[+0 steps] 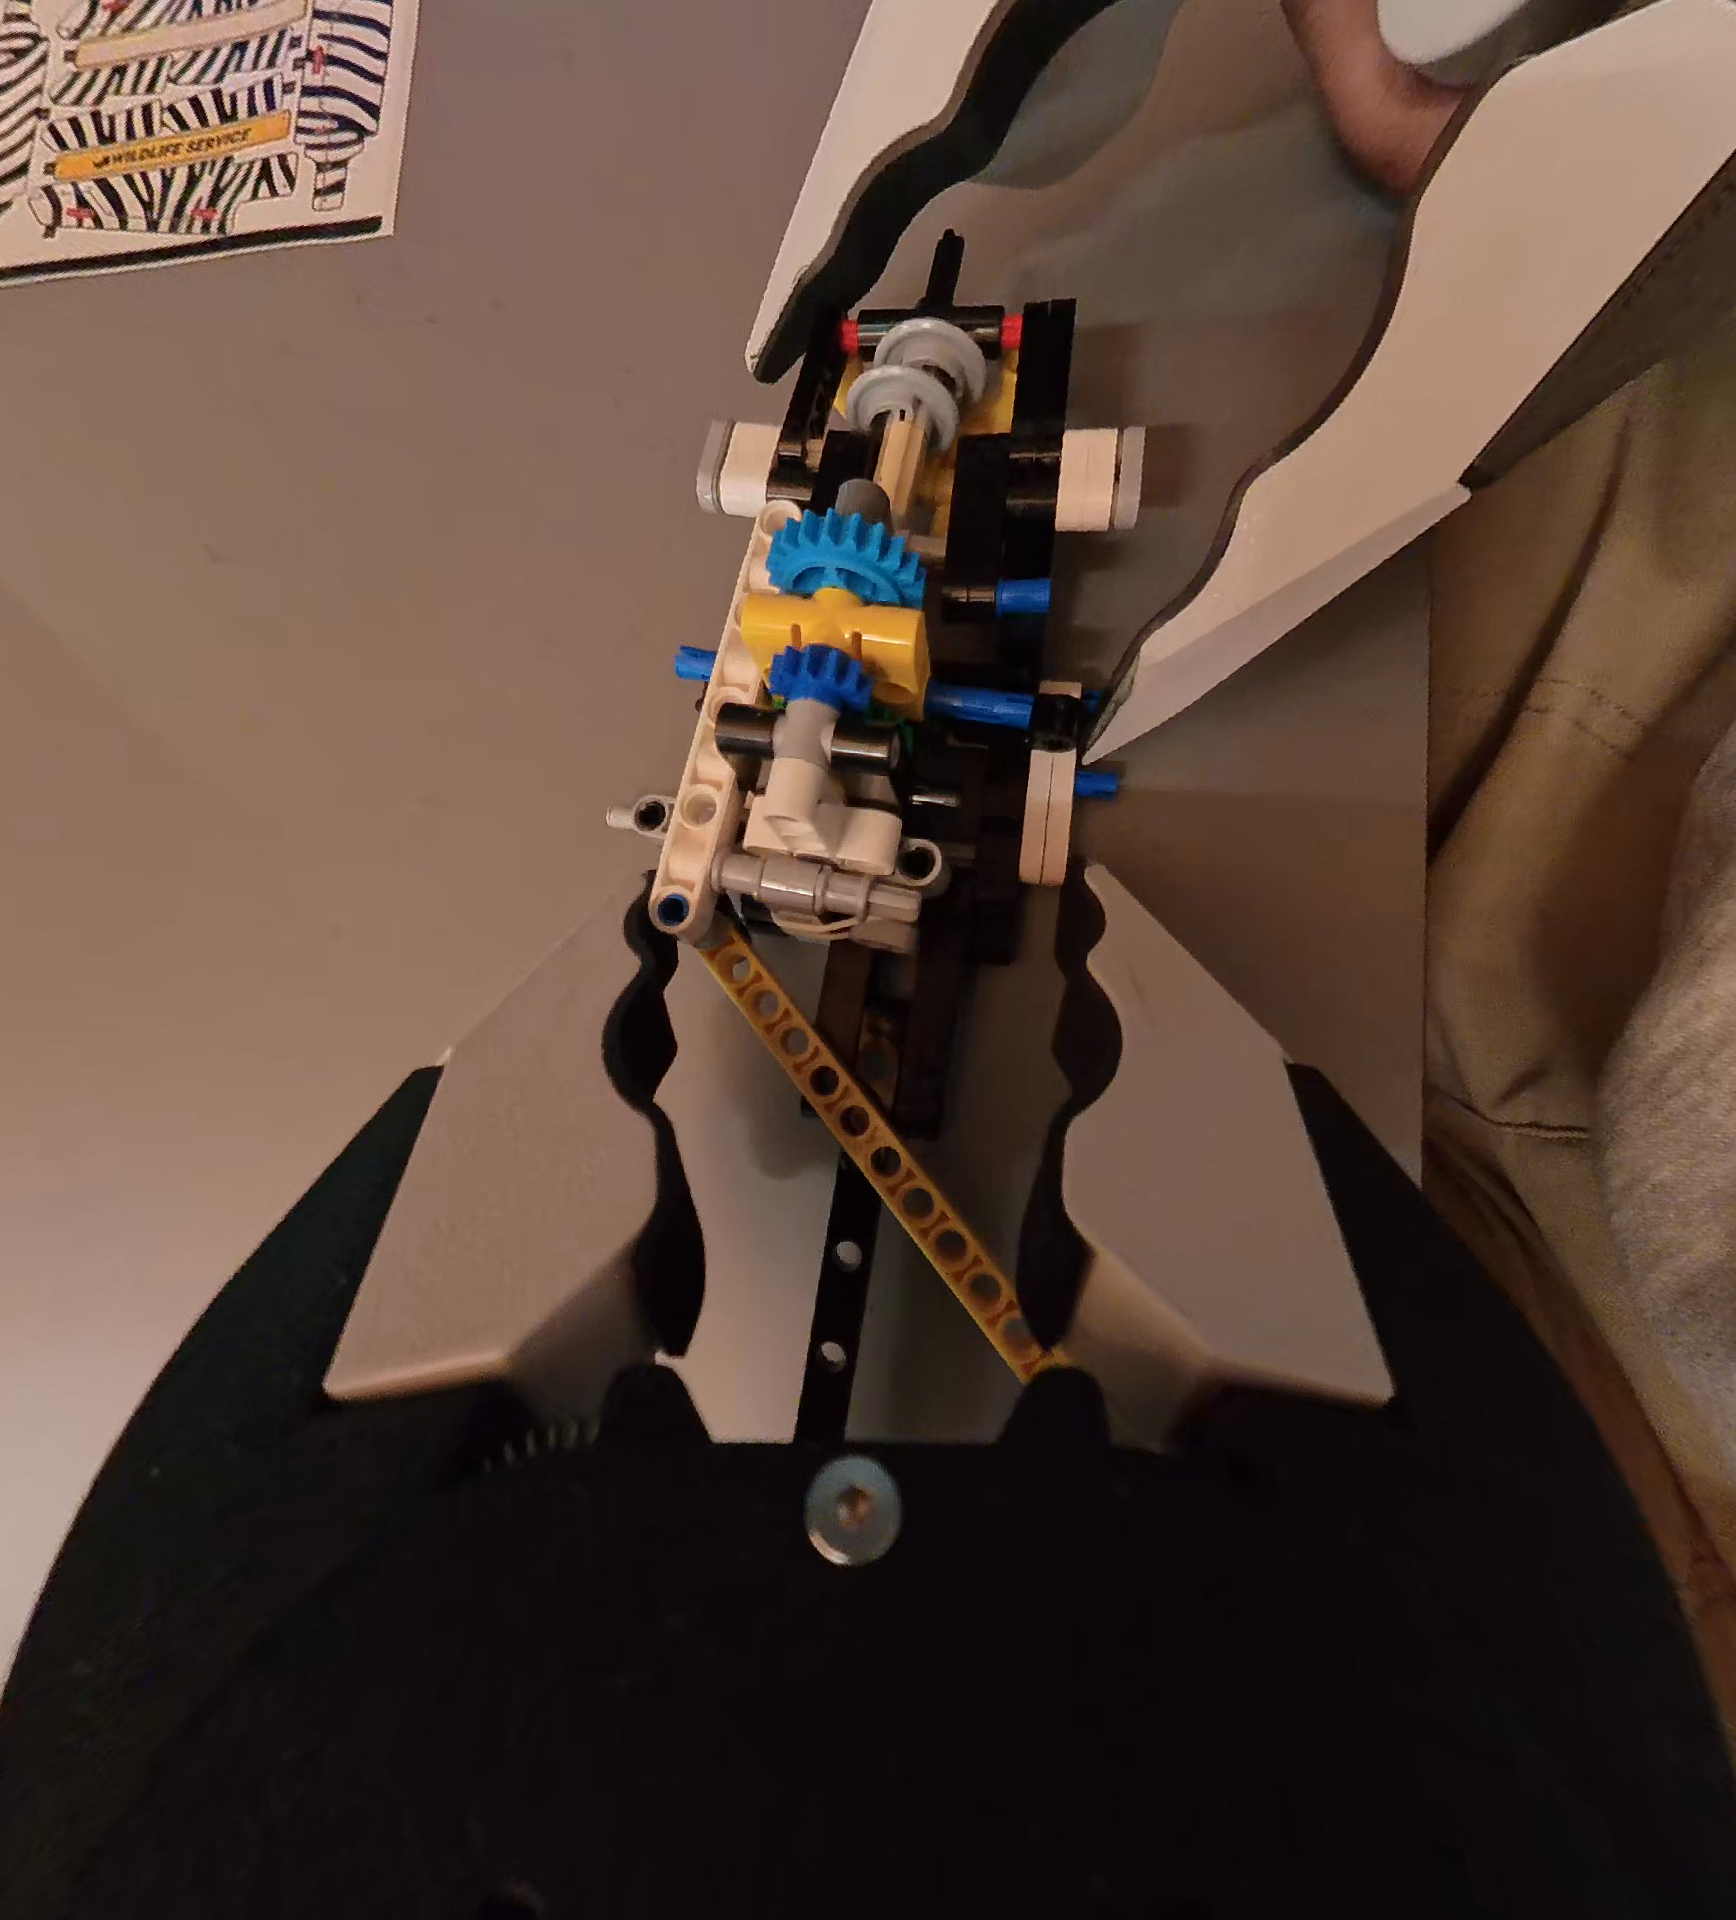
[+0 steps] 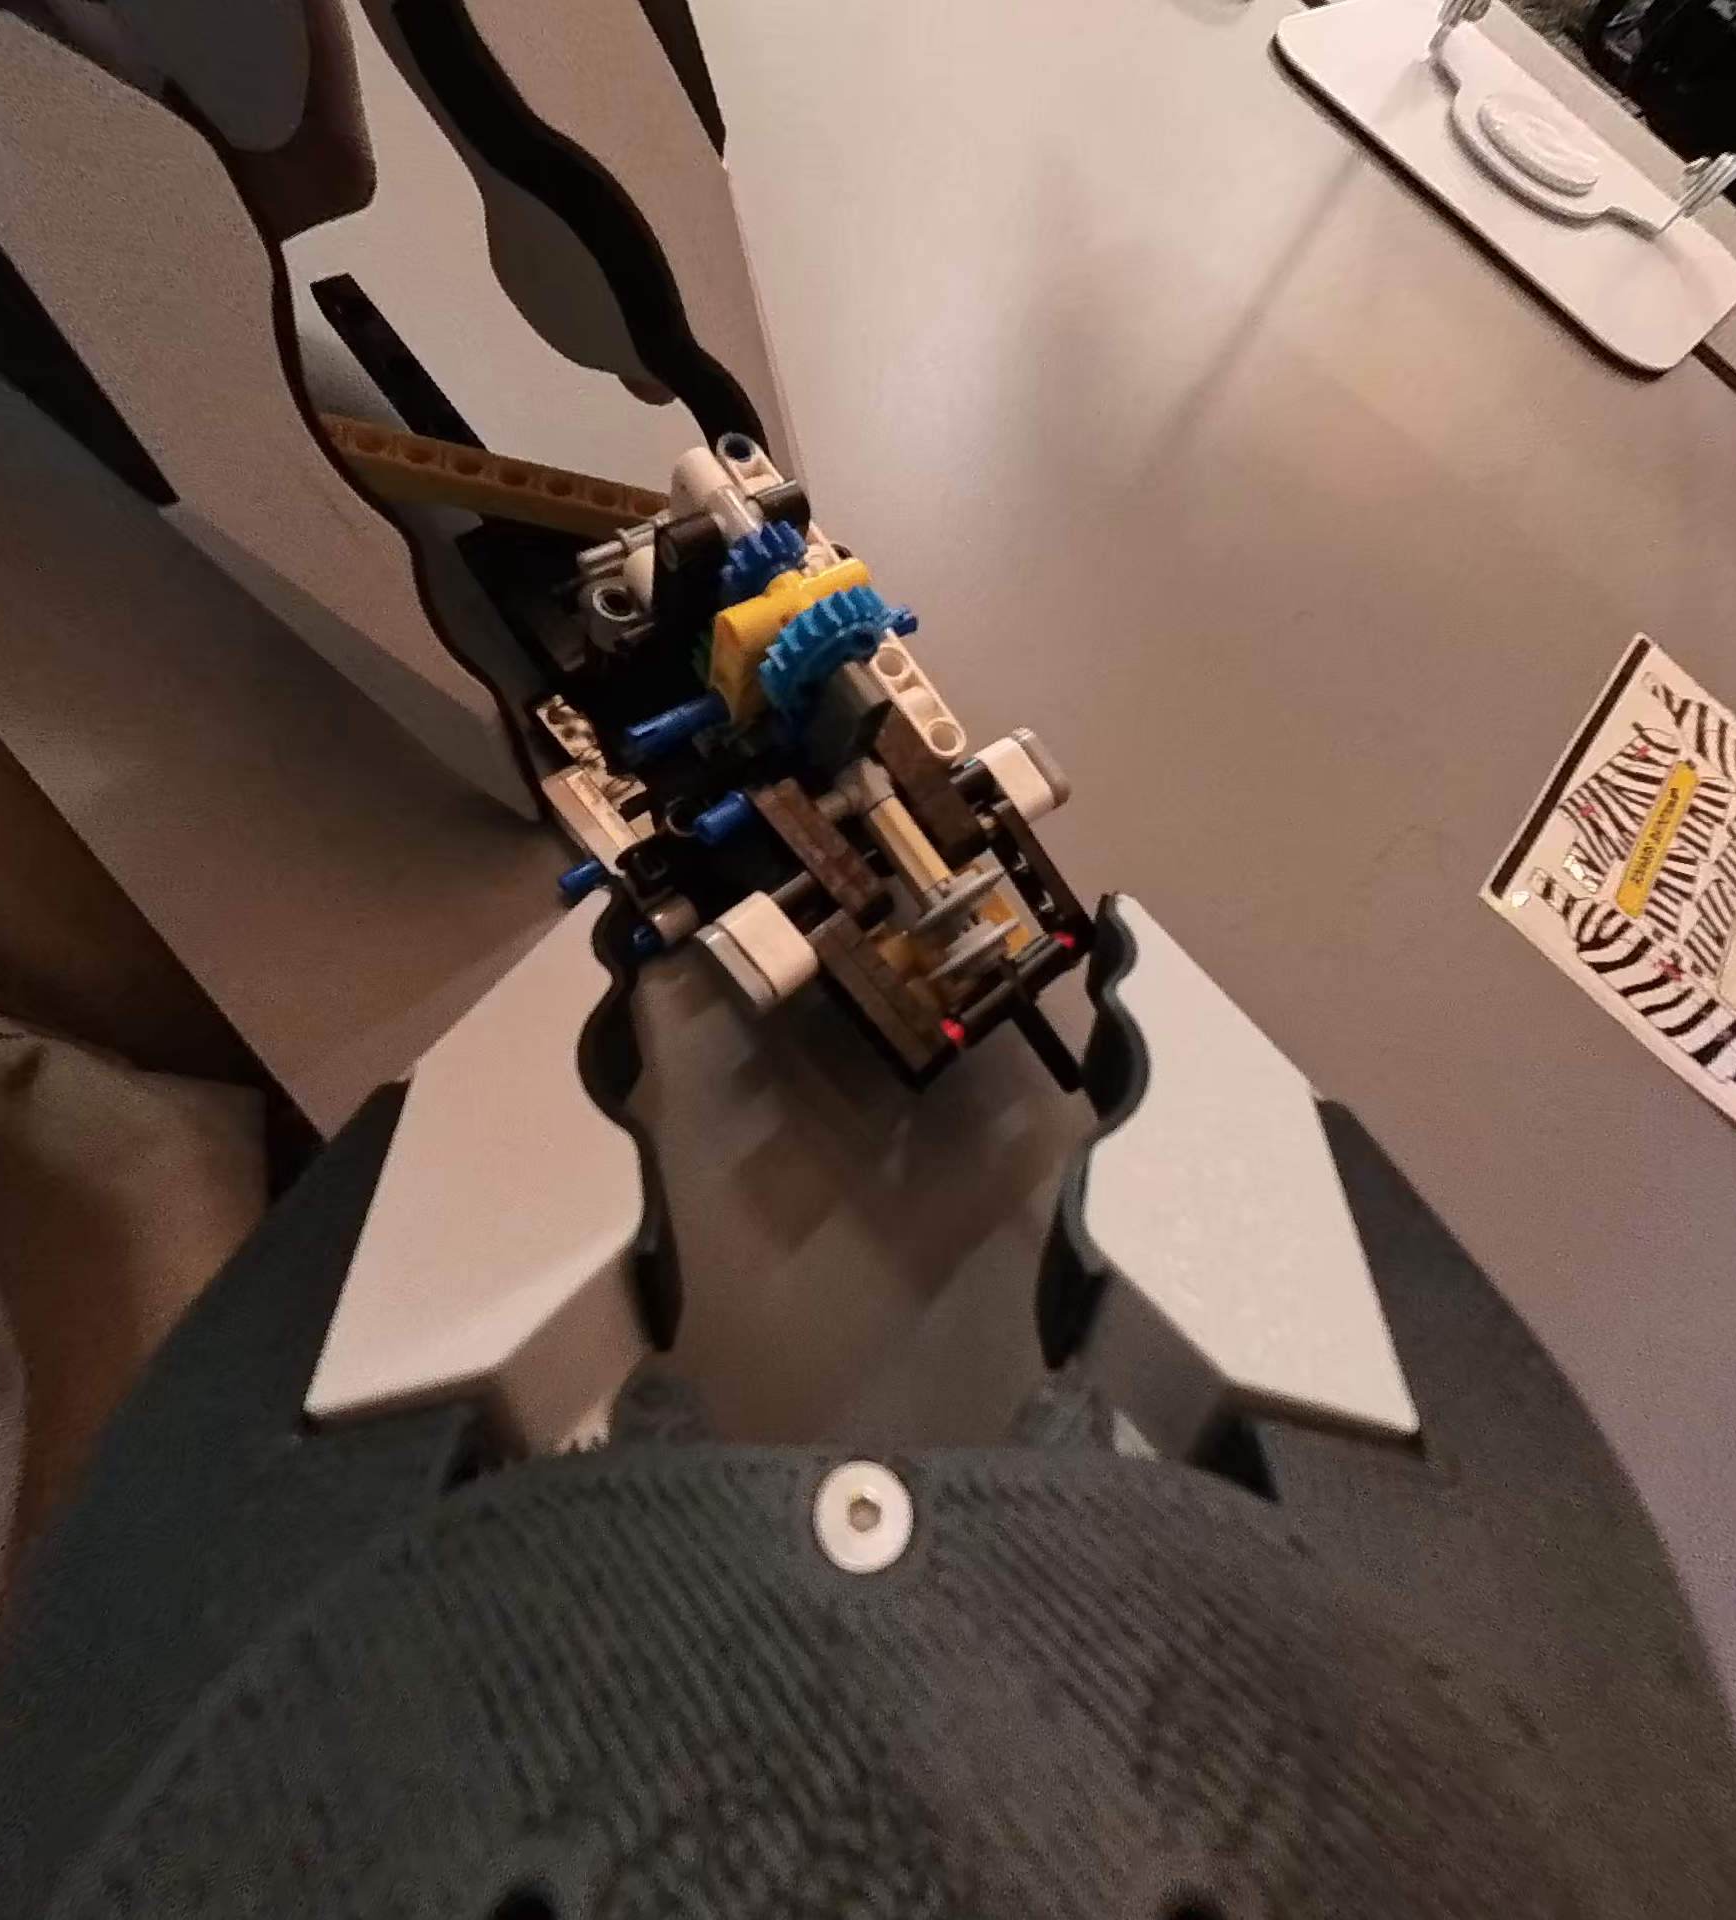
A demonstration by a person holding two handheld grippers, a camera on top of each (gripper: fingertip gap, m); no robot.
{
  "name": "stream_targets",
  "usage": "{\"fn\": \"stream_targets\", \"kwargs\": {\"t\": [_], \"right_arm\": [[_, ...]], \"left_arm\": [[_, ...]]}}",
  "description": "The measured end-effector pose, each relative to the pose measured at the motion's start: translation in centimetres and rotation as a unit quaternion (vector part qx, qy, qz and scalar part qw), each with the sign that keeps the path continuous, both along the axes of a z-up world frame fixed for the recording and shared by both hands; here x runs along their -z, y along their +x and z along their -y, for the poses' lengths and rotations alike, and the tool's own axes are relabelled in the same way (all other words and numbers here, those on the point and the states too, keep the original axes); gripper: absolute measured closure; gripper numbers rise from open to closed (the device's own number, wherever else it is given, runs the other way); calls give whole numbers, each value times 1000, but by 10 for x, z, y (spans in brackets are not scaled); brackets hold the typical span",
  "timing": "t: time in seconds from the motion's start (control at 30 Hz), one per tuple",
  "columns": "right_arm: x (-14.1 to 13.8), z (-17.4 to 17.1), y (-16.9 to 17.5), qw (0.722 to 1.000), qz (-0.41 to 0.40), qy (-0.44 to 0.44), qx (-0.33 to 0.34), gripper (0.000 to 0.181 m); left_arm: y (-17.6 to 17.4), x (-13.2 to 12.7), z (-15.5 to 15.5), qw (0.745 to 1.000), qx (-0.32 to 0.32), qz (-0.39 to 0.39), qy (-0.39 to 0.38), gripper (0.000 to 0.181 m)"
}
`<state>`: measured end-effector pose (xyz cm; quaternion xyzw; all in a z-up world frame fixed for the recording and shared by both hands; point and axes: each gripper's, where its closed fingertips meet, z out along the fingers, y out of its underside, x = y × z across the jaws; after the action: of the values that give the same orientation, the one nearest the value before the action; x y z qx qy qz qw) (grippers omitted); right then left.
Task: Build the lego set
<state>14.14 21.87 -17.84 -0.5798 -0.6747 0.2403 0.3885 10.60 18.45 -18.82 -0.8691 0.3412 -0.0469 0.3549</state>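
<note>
A partly built lego model (image 1: 874,675) has black beams, blue gears, a yellow block and white pieces. It sits lengthwise between both grippers, just above the grey table (image 1: 220,831). My left gripper (image 1: 864,904) is shut on the model's near end, and a long yellow beam (image 1: 885,1153) and a black beam run back between its fingers. My right gripper (image 2: 859,930) faces it from the far end, jaws open, straddling the end with the grey discs (image 2: 957,935). Its right fingertip (image 2: 1103,935) is next to a black axle. The model also shows in the right wrist view (image 2: 791,748).
A zebra-striped sticker sheet (image 1: 168,135) lies flat on the table, and also shows in the right wrist view (image 2: 1674,914). A white flat stand (image 2: 1508,177) sits at the far right edge. A person's clothing (image 1: 1622,935) and hand (image 1: 1383,114) are close by.
</note>
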Motion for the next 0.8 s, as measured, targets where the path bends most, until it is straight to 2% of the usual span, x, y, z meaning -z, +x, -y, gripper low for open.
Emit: {"fn": "stream_targets", "kwargs": {"t": [0.47,0.63,0.8], "right_arm": [[0,-1,0,1000,-1,3,2,93],[-2,-1,-1,1000,-3,4,0,92],[-10,0,5,999,-24,-47,-12,91]], "left_arm": [[0,0,-3,1000,-2,11,3,108],[0,1,-3,1000,-1,8,1,104],[-10,1,3,1000,-14,-5,-14,99]]}}
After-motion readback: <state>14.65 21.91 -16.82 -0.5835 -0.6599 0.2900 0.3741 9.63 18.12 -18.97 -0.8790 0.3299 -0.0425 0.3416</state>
